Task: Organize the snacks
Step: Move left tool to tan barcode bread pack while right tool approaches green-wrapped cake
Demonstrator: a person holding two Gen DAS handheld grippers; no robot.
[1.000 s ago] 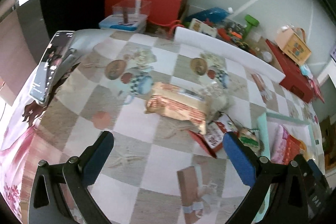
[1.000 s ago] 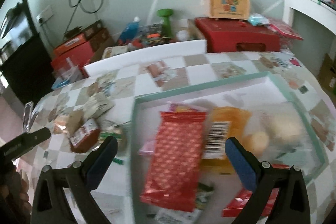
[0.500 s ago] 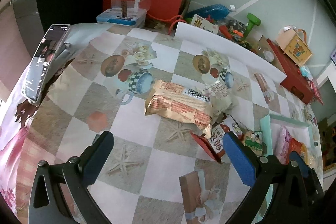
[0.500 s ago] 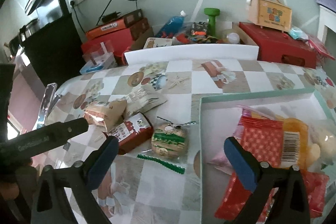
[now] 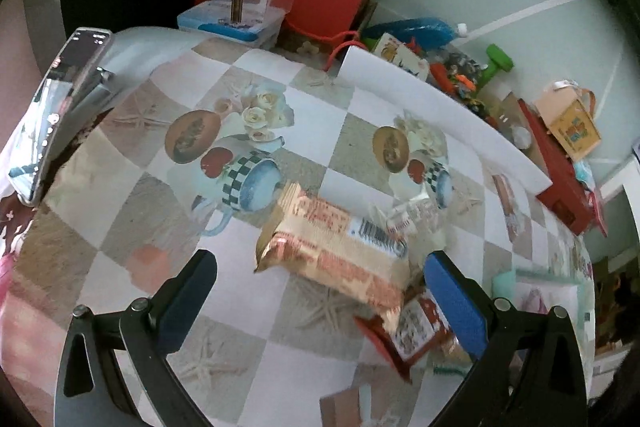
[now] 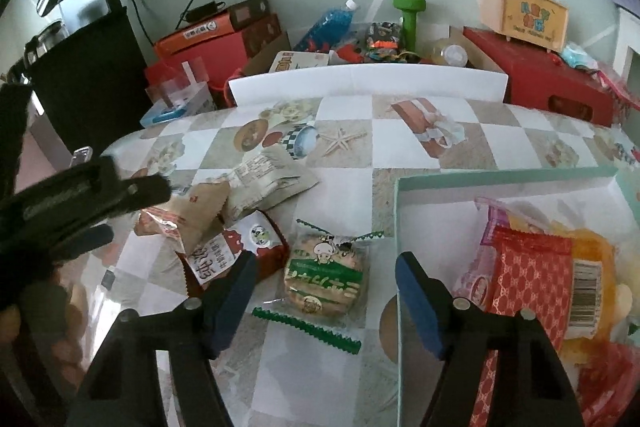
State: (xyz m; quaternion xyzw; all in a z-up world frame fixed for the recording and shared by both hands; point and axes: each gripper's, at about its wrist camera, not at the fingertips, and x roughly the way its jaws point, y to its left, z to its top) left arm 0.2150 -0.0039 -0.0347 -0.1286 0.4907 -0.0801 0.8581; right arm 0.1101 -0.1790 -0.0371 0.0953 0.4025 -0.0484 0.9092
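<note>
Right gripper [image 6: 324, 291] has just been closing, and its jaws stand apart either side of the green-wrapped biscuit pack [image 6: 325, 277], pads not yet touching it. That pack lies on the checked tablecloth [image 6: 348, 163] straight ahead, just left of the mint tray [image 6: 496, 177]. Left gripper [image 5: 316, 299], jaws wide and empty, faces the longer tan cracker packet [image 5: 340, 251], lying across its gap.

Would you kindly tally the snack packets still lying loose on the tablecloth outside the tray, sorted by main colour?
Green: 1, the green-trimmed cookie packet
Dark red: 1, the red packet with white lettering
Tan and orange: 1, the tan wafer packet
Pale grey-white: 1, the pale printed pouch
Total: 4 loose packets; those inside the mint-rimmed tray are not counted.
</note>
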